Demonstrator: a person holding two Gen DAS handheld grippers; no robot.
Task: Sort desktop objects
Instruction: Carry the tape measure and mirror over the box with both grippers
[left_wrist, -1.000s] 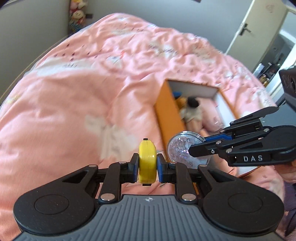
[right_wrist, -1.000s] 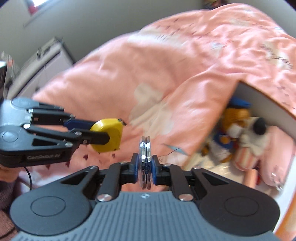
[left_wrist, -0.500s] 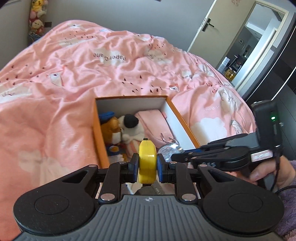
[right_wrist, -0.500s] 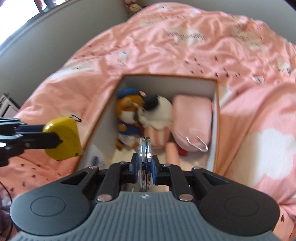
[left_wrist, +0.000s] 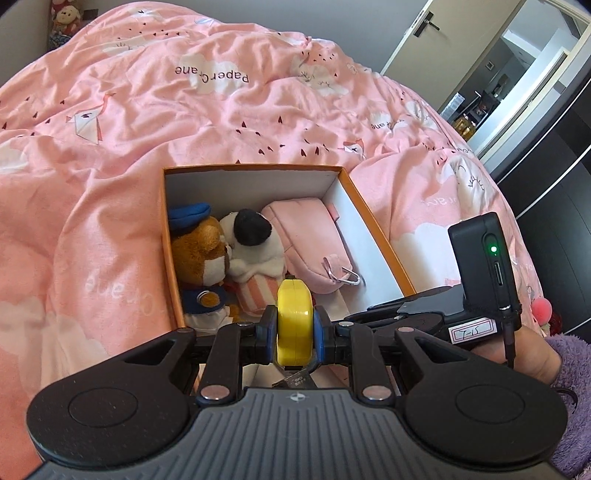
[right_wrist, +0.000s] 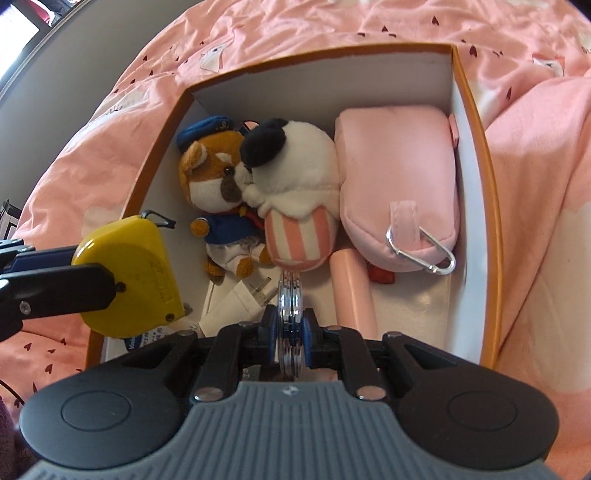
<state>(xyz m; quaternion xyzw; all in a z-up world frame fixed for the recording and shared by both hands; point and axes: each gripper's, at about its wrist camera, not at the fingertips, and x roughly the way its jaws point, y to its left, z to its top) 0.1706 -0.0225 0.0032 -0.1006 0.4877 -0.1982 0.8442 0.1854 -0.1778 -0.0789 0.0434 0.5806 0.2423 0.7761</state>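
Observation:
My left gripper is shut on a yellow tape measure, held over the near left end of the orange box; the tape measure also shows in the right wrist view. My right gripper is shut on a round clear glittery disc, held edge-on above the box's near end. The box holds a brown plush dog, a black-and-white plush, a pink pouch, a pink tube and a white plug.
The box lies on a pink duvet. The right gripper's body and the hand that holds it are at the right of the left wrist view. An open door is at the far right.
Both grippers have moved from beside the box to above its open near end, still holding the tape measure and the disc. The box contents now fill the right wrist view.

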